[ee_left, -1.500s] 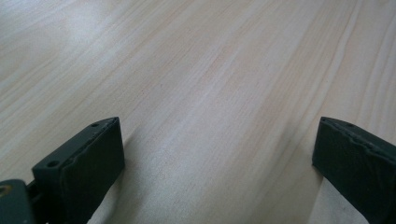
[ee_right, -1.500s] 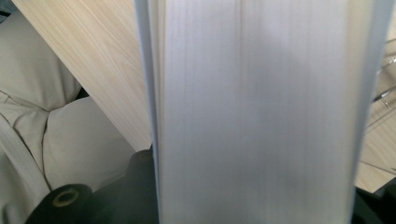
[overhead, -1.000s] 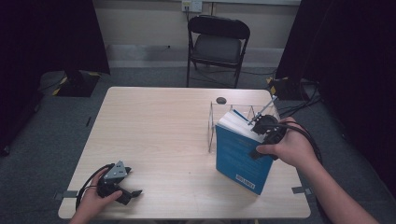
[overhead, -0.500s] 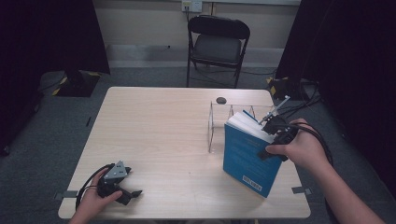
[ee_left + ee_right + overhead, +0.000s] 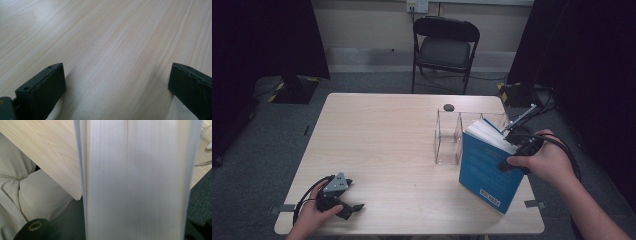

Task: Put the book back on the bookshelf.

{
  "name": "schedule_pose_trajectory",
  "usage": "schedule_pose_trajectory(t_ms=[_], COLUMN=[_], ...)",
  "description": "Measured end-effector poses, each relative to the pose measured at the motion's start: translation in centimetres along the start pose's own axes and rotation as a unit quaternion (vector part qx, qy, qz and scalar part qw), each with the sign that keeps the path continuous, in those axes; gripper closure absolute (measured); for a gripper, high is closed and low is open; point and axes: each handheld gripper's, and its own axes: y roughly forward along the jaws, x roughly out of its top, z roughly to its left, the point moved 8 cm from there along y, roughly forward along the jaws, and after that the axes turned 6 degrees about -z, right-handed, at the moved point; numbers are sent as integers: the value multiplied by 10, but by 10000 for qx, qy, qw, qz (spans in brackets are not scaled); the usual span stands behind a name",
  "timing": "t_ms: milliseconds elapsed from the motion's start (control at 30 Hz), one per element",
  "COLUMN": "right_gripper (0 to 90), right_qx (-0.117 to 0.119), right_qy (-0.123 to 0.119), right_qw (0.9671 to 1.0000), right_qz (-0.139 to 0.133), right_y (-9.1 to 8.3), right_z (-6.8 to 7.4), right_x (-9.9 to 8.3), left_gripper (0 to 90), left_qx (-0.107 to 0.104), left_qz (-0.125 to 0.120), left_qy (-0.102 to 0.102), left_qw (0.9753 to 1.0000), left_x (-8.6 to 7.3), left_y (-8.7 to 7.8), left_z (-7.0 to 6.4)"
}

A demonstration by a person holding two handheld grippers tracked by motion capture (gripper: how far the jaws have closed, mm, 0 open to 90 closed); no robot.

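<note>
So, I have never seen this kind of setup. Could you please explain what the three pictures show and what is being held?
A person sits at a wooden table, a handheld two-jaw tool in each hand. The high view looks down from above. The other two pictures come from cameras riding on the tools. The left tool rests near the table's front corner, jaws open over bare wood. The right tool grips a blue book, held upright at the table's right edge; its camera sees the book's pages close up. A clear plastic rack and a small dark disc are on the table.
</note>
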Motion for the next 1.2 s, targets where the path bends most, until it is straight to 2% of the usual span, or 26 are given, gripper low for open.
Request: schedule_pose_trajectory(t_ms=[267, 367, 433, 467, 500, 733, 833, 967, 1000, 1067, 1200], right_gripper=[616, 616, 616, 616, 616, 616, 616, 616, 617, 616, 617], right_qx=[-63, -101, -112, -142, -154, -221, -224, -250, -273, -273, -306], right_qy=[96, 259, 223, 318, 300, 488, 624, 687, 791, 816, 1021], right_qw=[9999, 9996, 9997, 9994, 9994, 9985, 9978, 9973, 9965, 9962, 9943], right_qz=[-10, -47, -62, -27, -40, -86, -95, -109, -84, -98, -94], right_y=[-2, -5, -5, -6, -7, -10, -12, -13, -15, -15, -16], right_z=[-9, -14, -17, -17, -19, -29, -35, -39, -42, -43, -50], right_x=[-6, -9, -10, -11, -12, -17, -19, -20, -20, -21, -22], left_gripper=[7, 7, 7, 7, 7, 7, 7, 7, 7, 7, 7], left_qx=[-20, -2, -6, -18, 2, -18, -18, -16, -6, -17, 2], left_qz=[-3, 1, 3, -1, 5, -1, -1, -2, 0, -1, 3], left_qy=[-31, -5, -9, -31, 13, -33, -33, -33, -17, -32, -10], left_qw=[10000, 10000, 10000, 10000, 10000, 10000, 10000, 10000, 10000, 10000, 10000], left_x=[0, 0, 0, 0, 0, 0, 0, 0, 0, 0, 0], left_y=[0, 0, 0, 0, 0, 0, 0, 0, 0, 0, 0], left_z=[-1, 0, 0, -1, 0, -1, -1, -1, 0, -1, 0])
